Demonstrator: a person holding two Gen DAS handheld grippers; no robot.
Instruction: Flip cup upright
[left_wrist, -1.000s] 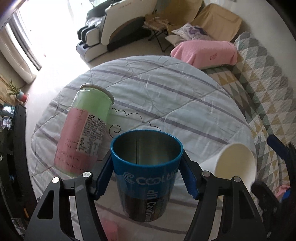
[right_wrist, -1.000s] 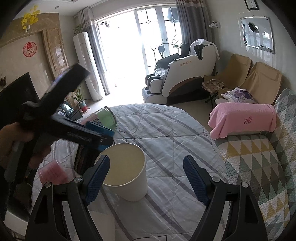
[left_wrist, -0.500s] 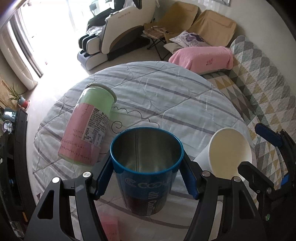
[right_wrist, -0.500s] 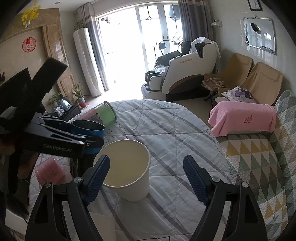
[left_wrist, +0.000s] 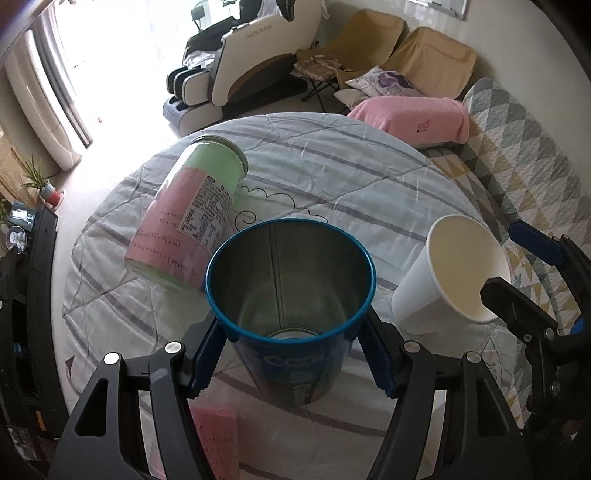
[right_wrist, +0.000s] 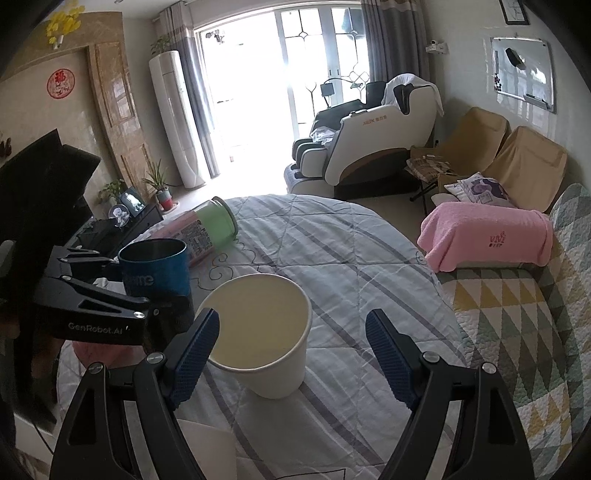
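Observation:
A blue metal cup (left_wrist: 291, 314) stands upright, mouth up, between the pads of my left gripper (left_wrist: 291, 356), which is shut on it near the table's front. It also shows in the right wrist view (right_wrist: 157, 267). A white paper cup (left_wrist: 450, 280) stands upright just right of it. My right gripper (right_wrist: 291, 360) is open and empty; the white paper cup (right_wrist: 264, 332) sits just beyond its left finger. My right gripper also shows at the right edge of the left wrist view (left_wrist: 532, 280).
A green and pink can (left_wrist: 188, 218) lies on its side at the back left of the round cloth-covered table (left_wrist: 351, 177). A pink packet (left_wrist: 216, 439) lies by the front edge. A quilted sofa (right_wrist: 517, 314) with a pink towel (right_wrist: 487, 236) is at the right.
My left gripper has lowered with the blue cup toward the table, and its view now looks into the cup. My right gripper has shifted slightly closer to the white cup.

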